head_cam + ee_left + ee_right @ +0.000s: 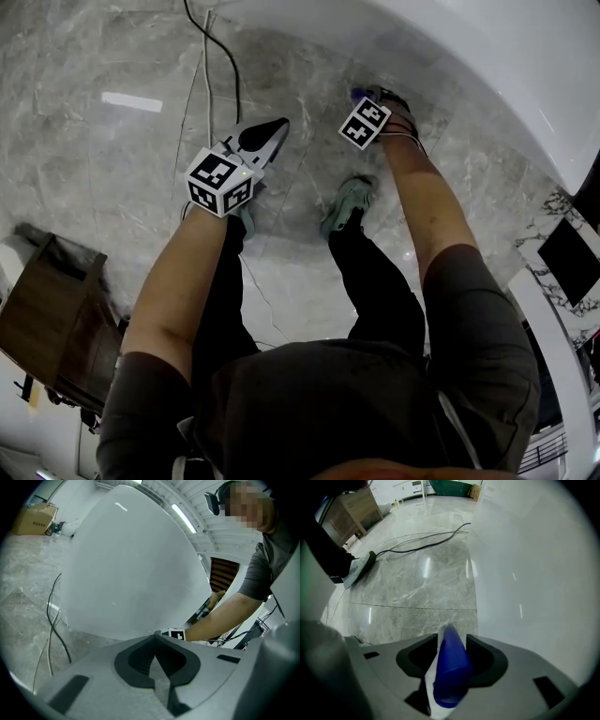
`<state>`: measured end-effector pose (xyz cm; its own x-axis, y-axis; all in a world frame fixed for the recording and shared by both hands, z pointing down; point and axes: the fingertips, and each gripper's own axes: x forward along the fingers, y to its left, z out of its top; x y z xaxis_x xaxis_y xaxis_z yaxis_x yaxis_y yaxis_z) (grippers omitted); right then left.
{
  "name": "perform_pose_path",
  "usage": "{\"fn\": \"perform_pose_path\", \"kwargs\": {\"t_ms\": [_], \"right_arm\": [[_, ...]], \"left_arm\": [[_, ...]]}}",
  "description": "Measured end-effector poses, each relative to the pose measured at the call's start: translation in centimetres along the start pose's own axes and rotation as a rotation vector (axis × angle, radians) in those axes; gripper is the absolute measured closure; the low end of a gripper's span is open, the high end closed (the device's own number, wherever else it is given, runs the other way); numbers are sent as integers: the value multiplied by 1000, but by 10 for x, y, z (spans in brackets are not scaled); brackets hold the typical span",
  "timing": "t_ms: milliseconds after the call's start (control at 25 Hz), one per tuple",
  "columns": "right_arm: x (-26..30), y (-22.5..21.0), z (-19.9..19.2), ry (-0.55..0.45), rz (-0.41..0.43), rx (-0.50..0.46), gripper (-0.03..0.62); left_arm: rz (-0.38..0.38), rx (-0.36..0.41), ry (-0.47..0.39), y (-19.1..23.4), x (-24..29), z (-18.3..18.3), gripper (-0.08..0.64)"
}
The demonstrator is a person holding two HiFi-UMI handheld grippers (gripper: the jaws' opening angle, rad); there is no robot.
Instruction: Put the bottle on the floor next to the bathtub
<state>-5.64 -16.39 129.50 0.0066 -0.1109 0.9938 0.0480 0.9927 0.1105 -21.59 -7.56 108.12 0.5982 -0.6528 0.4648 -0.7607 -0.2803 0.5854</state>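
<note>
A blue bottle (450, 667) stands between the jaws of my right gripper (452, 637), low over the grey marble floor (417, 592) at the foot of the white bathtub (534, 573). A thin pale sliver shows between the bottle and the left pad, so the jaws stand a little apart round it. In the head view only a blue tip of the bottle (359, 92) shows beyond the right gripper (373, 105), close to the bathtub (487, 66). My left gripper (272, 131) is held over the floor to the left, shut and empty; its jaws (154, 639) point at the bathtub wall (131, 564).
A black cable (220, 56) runs across the floor behind the left gripper. The person's shoes (349, 202) stand just behind the grippers. A wooden cabinet (47, 319) is at the left, a marble ledge (562, 253) at the right.
</note>
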Motion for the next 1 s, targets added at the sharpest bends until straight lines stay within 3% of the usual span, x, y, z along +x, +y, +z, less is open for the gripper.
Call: {"fn": "perform_pose_path", "kwargs": {"t_ms": [200,440,680,1000], "right_arm": [[-34,0,4,-49,-6,27,341],[-122,-5,4,-109,-51,81,321],[-269,-31,11,-215,-94,206,318],[-510,-46,-11,-367,-115,373,333]], "left_arm": [[-11,-15,-2,-18,-3,13,557],[-32,-20,-12,-60,-27,58,557],[-61,36,-44,-110,-72,147,557],[-129,150,-81,-241,-159,274,557]]}}
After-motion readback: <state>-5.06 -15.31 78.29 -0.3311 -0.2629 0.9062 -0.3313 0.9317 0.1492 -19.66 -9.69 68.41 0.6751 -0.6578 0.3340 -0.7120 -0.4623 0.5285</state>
